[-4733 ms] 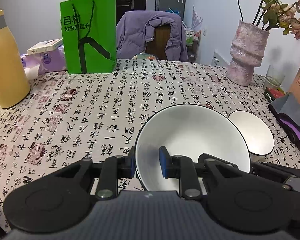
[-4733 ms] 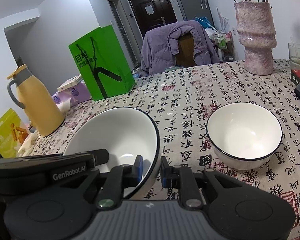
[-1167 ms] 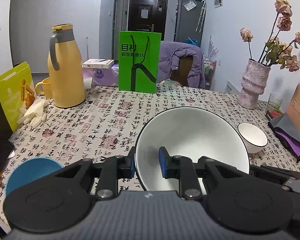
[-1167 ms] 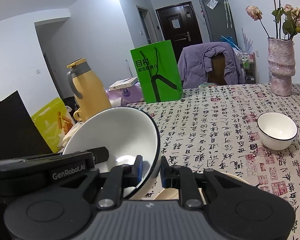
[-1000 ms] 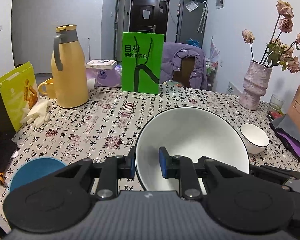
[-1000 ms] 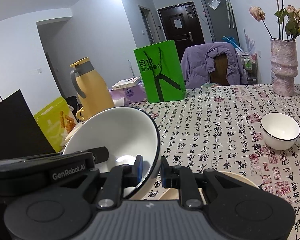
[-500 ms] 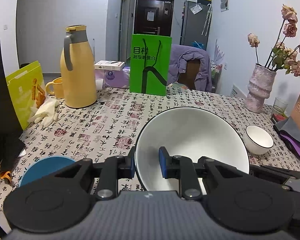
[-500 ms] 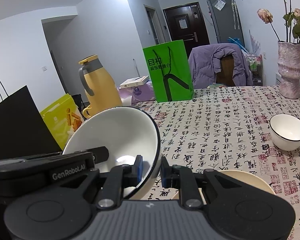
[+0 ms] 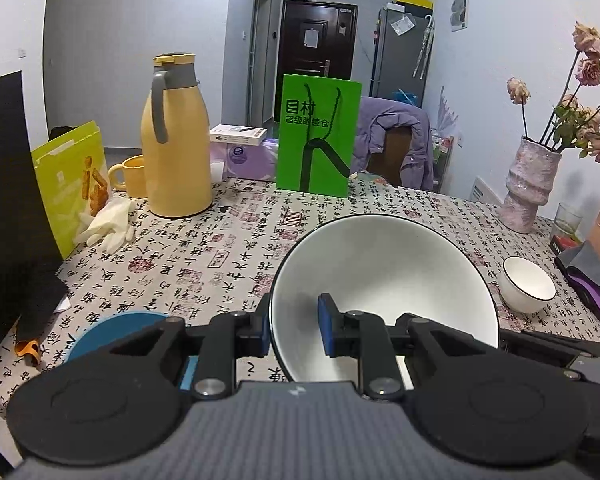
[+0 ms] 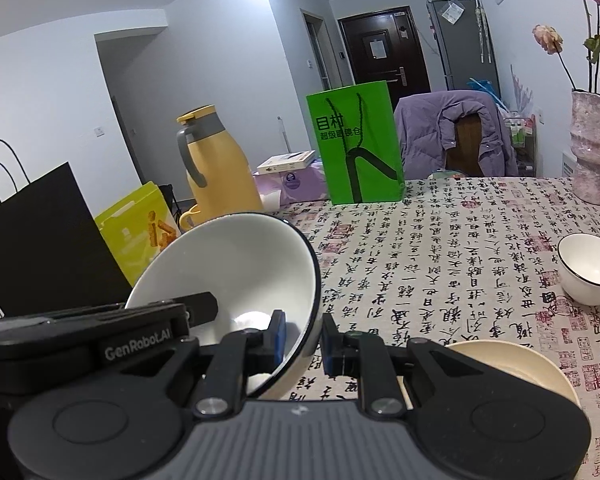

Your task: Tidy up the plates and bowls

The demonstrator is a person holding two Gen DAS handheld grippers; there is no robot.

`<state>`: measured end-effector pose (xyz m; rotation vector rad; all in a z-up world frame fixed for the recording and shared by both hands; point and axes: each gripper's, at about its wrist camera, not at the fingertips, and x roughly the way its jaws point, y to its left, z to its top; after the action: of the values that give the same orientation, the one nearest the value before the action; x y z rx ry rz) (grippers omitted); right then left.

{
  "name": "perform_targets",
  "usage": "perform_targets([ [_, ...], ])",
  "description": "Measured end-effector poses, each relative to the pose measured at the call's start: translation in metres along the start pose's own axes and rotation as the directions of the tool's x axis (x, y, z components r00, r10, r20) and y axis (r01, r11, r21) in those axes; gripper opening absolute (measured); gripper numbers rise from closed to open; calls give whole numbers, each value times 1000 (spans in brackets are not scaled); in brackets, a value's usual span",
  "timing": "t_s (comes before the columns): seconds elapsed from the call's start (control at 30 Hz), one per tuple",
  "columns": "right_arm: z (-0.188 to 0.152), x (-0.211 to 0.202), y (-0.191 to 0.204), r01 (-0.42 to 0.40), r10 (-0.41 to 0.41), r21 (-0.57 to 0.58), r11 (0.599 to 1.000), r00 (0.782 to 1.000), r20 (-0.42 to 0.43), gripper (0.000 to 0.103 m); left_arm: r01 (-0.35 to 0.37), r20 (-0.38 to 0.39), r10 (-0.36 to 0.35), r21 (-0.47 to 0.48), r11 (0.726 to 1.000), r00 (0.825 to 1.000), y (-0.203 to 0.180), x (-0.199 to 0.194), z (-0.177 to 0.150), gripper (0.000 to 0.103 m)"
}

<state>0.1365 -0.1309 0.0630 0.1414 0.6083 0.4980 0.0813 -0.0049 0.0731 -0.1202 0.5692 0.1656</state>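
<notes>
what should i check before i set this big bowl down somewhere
1. Left tongs pinch the rim of the large white bowl, one pad inside and one outside: ok.
2. Right tongs pinch the opposite rim the same way: ok.
3. Bowl level: not ok, it tilts with its opening facing away from both cameras.
4. Nothing inside the bowl: ok, the interior looks bare.
5. Landing spot: cannot tell. The cream plate lies just below the right tongs, the blue plate by the left tongs, and the small white bowl sits farther off.
6. Bare tablecloth ahead of the bowl: ok.
</notes>
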Motion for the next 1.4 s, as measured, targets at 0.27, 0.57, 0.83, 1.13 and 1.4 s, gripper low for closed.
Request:
perform_targets([
  [0.27, -2, 3, 13, -14, 14, -10, 1000, 1000, -6, 18, -12, 5, 12, -14, 1000, 1000, 13, -5, -2, 22],
  [0.57, -4, 7, 28, -24, 23, -22, 999, 1000, -11, 18, -18, 14, 19, -29, 999, 1000, 27, -9, -4, 22],
  [0.83, -7, 11, 43, -29, 29, -38, 999, 999, -17, 18, -22, 20, 23, -47, 999, 1000, 43, -13, -7, 22],
  [1.13, -11, 22, 65, -47, 45, -55, 997, 998, -35, 18, -38, 21, 39, -70, 997, 999, 66, -14, -11, 22],
  [1.4, -15, 34, 80, -62, 59, -66, 996, 997, -58, 18, -55, 13, 56, -87, 995, 998, 85, -12, -16, 22],
])
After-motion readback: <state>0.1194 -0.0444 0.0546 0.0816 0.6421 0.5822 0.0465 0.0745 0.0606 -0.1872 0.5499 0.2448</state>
